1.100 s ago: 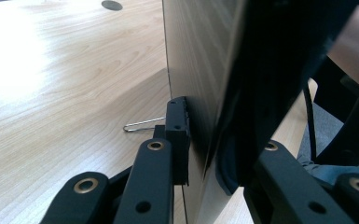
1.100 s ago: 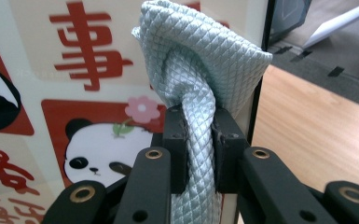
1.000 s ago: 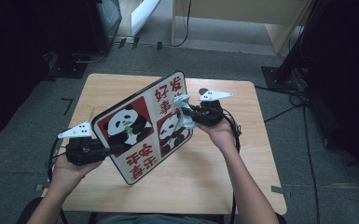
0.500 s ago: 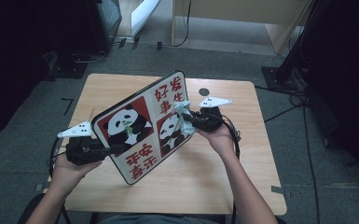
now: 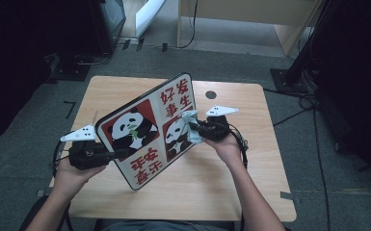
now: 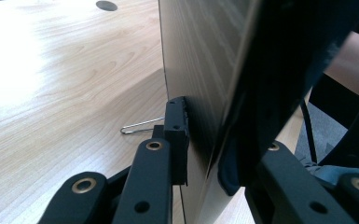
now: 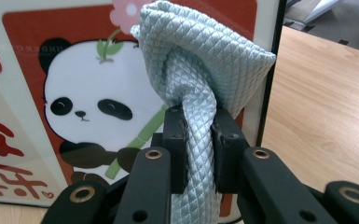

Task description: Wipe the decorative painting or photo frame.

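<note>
One board [image 5: 147, 130] stands tilted on its lower edge on the bench [image 5: 231, 187], held between the two grippers. The left gripper [image 5: 118, 154] has its jaws clamped on the board's near left edge; the left gripper view shows what the high view hides, the board's plain wood-grain back [image 6: 200, 70], one jaw pressed flat against it, and a thin wire clip [image 6: 140, 126] lying on the bench just beyond that jaw. The right gripper [image 5: 195, 129] is closed on one pale blue-green cloth [image 5: 191, 126], bunched above its jaws and pressed against the board's printed face. The right gripper view brings out the cloth's [image 7: 200, 70] quilted diamond weave and one panda directly behind it. The high view counts two pandas and two panels of red characters.
</note>
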`<state>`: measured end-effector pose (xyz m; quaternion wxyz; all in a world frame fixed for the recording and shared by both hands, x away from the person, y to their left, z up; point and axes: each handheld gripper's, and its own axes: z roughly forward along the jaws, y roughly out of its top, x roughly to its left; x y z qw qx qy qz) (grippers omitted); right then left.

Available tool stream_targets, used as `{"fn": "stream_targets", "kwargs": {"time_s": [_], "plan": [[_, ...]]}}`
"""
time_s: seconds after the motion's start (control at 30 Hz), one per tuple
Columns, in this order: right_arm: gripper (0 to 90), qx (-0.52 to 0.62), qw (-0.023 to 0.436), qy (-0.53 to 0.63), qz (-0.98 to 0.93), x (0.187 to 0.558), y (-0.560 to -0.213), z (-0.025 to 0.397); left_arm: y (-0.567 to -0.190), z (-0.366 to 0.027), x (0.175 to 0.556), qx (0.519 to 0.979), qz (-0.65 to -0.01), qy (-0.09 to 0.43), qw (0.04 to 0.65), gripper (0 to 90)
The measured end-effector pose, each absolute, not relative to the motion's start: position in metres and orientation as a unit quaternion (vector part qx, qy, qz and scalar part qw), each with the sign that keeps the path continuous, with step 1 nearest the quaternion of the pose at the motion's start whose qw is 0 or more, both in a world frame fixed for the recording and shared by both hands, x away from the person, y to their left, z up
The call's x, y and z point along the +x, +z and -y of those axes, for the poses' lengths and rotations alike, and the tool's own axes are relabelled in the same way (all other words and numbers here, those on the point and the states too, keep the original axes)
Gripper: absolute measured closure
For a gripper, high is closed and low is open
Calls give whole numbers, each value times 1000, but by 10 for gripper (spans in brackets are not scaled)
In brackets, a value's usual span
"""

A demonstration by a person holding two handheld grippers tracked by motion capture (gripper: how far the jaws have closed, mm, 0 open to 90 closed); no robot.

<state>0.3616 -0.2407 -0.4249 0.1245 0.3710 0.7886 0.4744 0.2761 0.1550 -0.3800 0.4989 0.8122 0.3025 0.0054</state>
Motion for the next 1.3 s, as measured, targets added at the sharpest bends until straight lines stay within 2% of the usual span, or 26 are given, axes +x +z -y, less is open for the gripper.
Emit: {"fn": "stream_targets", "kwargs": {"time_s": [1.3], "plan": [[784, 400, 93, 435, -801, 358, -478, 251, -382, -155, 277, 811, -299, -4, 503, 753]]}}
